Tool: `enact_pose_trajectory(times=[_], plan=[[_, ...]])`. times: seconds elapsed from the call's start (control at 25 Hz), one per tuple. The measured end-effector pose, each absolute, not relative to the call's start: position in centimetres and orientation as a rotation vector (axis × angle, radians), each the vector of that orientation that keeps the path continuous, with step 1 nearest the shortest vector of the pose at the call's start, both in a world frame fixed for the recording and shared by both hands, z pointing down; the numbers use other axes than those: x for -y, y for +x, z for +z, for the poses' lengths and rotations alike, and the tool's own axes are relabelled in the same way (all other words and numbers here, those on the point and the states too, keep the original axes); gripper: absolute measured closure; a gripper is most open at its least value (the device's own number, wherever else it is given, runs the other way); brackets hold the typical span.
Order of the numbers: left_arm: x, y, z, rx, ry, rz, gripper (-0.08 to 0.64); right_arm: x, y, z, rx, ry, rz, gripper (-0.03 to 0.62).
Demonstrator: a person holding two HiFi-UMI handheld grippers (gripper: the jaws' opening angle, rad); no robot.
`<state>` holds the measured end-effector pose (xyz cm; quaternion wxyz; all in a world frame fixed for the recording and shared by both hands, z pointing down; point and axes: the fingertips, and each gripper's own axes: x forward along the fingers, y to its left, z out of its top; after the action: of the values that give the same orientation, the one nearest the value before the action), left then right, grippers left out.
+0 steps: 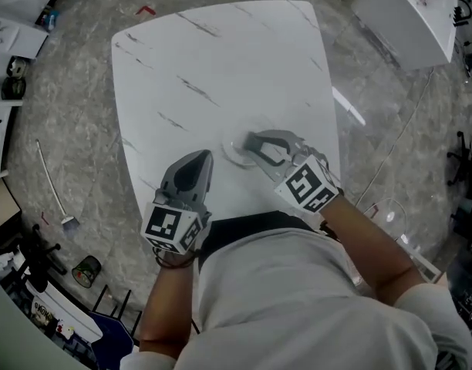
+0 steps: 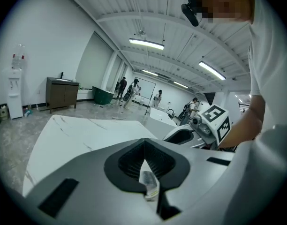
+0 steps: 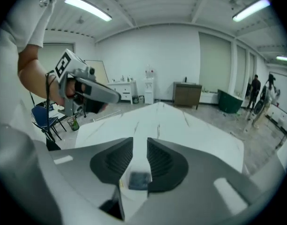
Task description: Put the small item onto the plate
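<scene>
Right gripper view: right claw (image 3: 139, 143) closing round small dark item (image 3: 139, 179), seemingly not yet pinching; left claw (image 2: 144, 146) pressed together. Grasp step likely; next: firm pinch, short carry onto plate (image 1: 232, 157).

One desk (image 1: 220, 68) carries one plate (image 1: 233, 156). On the floor at left lies one broom (image 1: 69, 223). Far right stands one other table (image 1: 406, 10). By the far wall are one water cooler (image 3: 148, 86), one cabinet (image 3: 187, 93) and one blue chair (image 3: 40, 118).
</scene>
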<state>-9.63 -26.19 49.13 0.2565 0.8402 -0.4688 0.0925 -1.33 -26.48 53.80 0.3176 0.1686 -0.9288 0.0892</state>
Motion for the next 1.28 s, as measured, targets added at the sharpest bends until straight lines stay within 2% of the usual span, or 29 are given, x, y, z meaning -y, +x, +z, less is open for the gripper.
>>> enact_pose_trajectory(times=[0.08,0.16,0.6,0.76,1.28], plan=[[26.7,-9.4,48.4,1.294,2.302,0.225,0.554,26.8,-1.8,50.5,2.560,0.449,0.163,0.549],[26.9,-8.9,47.2,1.314,2.333,0.203,0.554,26.8,-1.8,47.6,2.655,0.456,0.137,0.587],[31.2,-7.2,36.5,1.451,2.623,0.010,0.554,31.6,-0.6,34.9,3.085,0.492,0.212,0.591],[31.3,-7.1,34.4,1.468,2.656,-0.065,0.554,30.4,-0.9,30.7,3.162,0.447,0.096,0.591],[32.2,-7.2,31.1,1.533,2.715,-0.104,0.554,31.1,-1.0,27.9,3.214,0.446,-0.010,0.591]])
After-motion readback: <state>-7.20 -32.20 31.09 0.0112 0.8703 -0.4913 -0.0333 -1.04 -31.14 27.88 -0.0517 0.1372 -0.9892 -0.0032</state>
